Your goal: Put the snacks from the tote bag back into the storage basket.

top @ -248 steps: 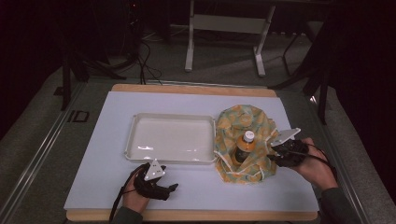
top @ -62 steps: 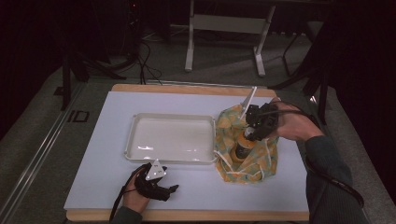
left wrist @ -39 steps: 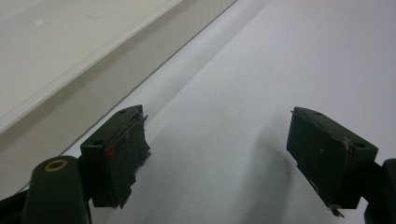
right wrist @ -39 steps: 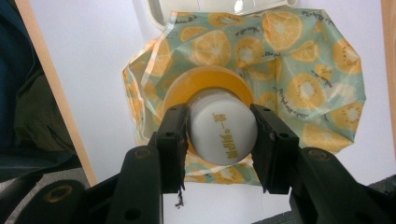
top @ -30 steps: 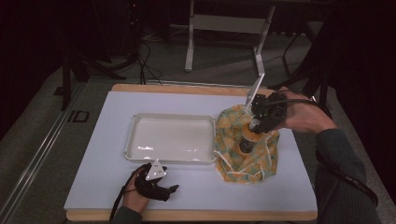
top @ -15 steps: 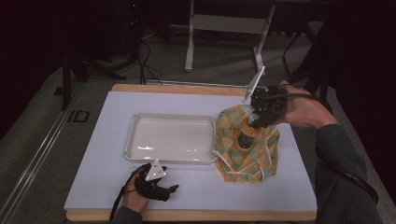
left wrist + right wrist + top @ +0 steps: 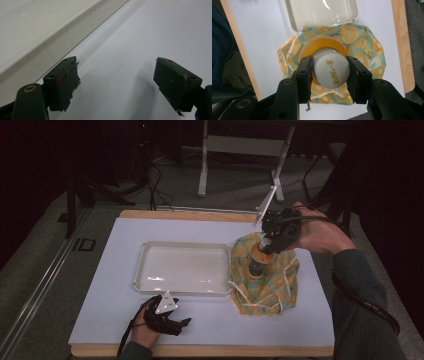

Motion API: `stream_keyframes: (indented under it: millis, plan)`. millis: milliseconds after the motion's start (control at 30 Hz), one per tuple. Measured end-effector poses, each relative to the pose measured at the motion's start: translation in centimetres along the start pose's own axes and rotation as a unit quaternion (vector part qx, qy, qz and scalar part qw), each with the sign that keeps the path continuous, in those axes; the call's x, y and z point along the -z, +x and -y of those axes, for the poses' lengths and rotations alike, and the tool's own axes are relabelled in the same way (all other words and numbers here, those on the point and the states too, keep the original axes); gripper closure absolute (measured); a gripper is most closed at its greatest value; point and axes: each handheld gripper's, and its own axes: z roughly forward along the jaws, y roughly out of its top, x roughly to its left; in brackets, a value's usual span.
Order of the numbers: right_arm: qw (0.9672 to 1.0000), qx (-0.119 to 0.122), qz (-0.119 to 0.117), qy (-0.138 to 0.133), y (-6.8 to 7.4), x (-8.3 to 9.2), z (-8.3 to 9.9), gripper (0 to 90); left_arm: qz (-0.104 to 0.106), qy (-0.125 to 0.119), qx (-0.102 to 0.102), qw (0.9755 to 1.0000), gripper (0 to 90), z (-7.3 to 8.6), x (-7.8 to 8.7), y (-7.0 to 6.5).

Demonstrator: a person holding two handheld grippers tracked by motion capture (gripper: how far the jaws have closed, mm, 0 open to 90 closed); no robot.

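Since the oldest earlier picture the right gripper (image 7: 270, 241) has left its place low at the right side of the table (image 7: 210, 330) and now stands above the bottle (image 7: 258, 261), reaching down from the far right; over the last second it has barely shifted. The bottle has been raised too: it stood lower among the folds of the cloth bag (image 7: 265, 287) before, and now its cap sits up between the jaws. The left gripper (image 7: 172, 324) lies where it lay all along, near the front edge of the table, just in front of the tray (image 7: 182, 269).

In the right gripper view the two black jaws press on either side of the bottle's cap (image 7: 331, 70), pinching it. The cap is round, smooth and pale, with gold lettering across its top; below it an orange collar widens out. The bag (image 7: 367, 47) around the bottle is a thin, glossy, crumpled fabric, pale green printed with orange slices, with a white cord along its hem, and it lies near the right edge of the table, touching the tray's right rim.

The tray is a shallow rectangle of cream plastic with rounded corners and a raised lip, its floor shiny. The table top is a flat matt white sheet on a pale wooden board.

In the left gripper view the jaws stand spread apart over bare white table with nothing between them, the tray's wall (image 7: 45, 45) beside them
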Motion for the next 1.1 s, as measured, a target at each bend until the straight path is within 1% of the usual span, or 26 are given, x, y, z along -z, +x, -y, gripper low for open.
stream_keyframes:
  millis: [233, 567, 933, 1033, 1100]
  plan:
    - [1.0, 0.008, 0.002, -0.004, 0.2, 0.2, -1.2, 58.8, 0.0, 0.0, 0.0, 1.0, 19.8, 0.0, 0.0, 0.0]
    - [0.9998, 0.018, 0.001, -0.006, 0.3, -0.3, -2.6, 58.8, 0.002, 0.0, -0.001, 1.0, 19.9, 0.0, 0.0, 0.0]
    - [0.9995, 0.029, -0.004, -0.011, 0.7, -0.7, -3.8, 58.8, 0.004, 0.002, -0.001, 1.0, 19.8, 0.0, 0.0, 0.0]
    - [0.9995, 0.031, -0.004, -0.005, 0.7, -0.8, -4.0, 58.8, 0.004, 0.002, 0.0, 1.0, 19.9, 0.0, 0.0, 0.0]
    - [0.9995, 0.032, -0.003, -0.007, 0.8, -0.8, -4.2, 58.9, 0.003, 0.002, -0.001, 1.0, 19.8, 0.0, 0.0, 0.0]
